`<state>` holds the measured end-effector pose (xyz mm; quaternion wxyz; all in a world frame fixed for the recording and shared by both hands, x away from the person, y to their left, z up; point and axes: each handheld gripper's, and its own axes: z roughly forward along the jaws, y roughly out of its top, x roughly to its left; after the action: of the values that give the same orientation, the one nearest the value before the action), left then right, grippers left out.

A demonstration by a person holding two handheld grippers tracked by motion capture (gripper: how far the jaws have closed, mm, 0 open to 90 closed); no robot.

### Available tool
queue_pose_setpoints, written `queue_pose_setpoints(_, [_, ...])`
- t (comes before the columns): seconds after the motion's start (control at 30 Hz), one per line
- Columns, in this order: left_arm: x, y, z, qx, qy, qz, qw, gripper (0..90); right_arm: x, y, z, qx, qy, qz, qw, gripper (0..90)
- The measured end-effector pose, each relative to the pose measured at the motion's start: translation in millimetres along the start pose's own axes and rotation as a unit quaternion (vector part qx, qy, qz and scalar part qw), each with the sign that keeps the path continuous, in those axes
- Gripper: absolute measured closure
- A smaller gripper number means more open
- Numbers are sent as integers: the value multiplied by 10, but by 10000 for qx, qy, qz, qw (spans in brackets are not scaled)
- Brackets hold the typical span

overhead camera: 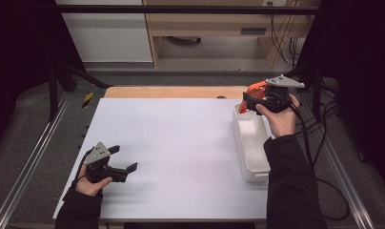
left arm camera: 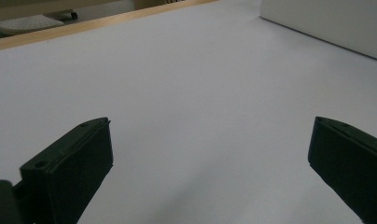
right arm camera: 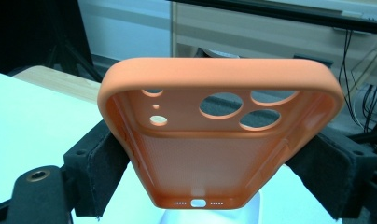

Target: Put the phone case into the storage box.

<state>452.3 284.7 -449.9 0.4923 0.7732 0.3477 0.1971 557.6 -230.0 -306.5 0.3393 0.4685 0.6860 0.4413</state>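
Orange phone case (right arm camera: pixel 219 135): soft one-piece shell, hollow inner side facing the right gripper view, camera cut-outs toward the top of that frame, port slot and small speaker holes at the bottom edge. It sits between the two black padded jaws of the right gripper (right arm camera: pixel 219 172), one pad pressed against each long side, so the jaws stand at a narrow setting and clamp the case. In the high view the case (overhead camera: pixel 255 90) shows at upper right, projecting from the right gripper (overhead camera: pixel 250 101) toward the left of the frame, held in the air above the far end of the white tray (overhead camera: pixel 250 164).

The tray is a long white rectangular bin along the right side of the sheet, its long axis running from near to far. The person's right hand (overhead camera: pixel 281 117), in a dark sleeve, comes up from the lower right over the tray's right rim.

Left gripper (overhead camera: pixel 121 164): lower left of the high view, held low over the sheet, well apart from case and tray. In the left gripper view its jaws stand wide apart with nothing between them; bare white surface ahead.

Surface: white sheet (overhead camera: pixel 176 143) over a wooden table (overhead camera: pixel 176 91), a strip of wood showing along the far edge. Metal rails run down both sides. Beyond: grey floor, pale wooden furniture, cables at right.
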Motion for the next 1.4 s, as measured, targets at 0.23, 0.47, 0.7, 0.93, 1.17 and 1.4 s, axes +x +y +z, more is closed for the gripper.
queue_pose_setpoints(0.23, [-7,-2,9,24,-15,32,10000,0,-41,-62,75,105,-190,185,9996,159])
queue_pose_setpoints(0.47, [-11,-7,20,51,-21,56,10000,0,-46,-101,194,273,-390,303,9984,157])
queue_pose_setpoints(0.7, [-14,-8,24,58,-28,64,10000,0,-38,-139,304,394,-530,475,9967,153])
queue_pose_setpoints(0.93, [-15,-9,27,60,-27,71,10000,0,-23,-177,404,532,-638,472,9954,153])
queue_pose_setpoints(1.17, [-20,-9,32,69,-30,86,9999,0,-8,-203,486,617,-713,523,9942,152])
queue_pose_setpoints(1.4, [-23,-12,40,91,-31,95,9999,0,-5,-241,560,690,-781,588,9928,150])
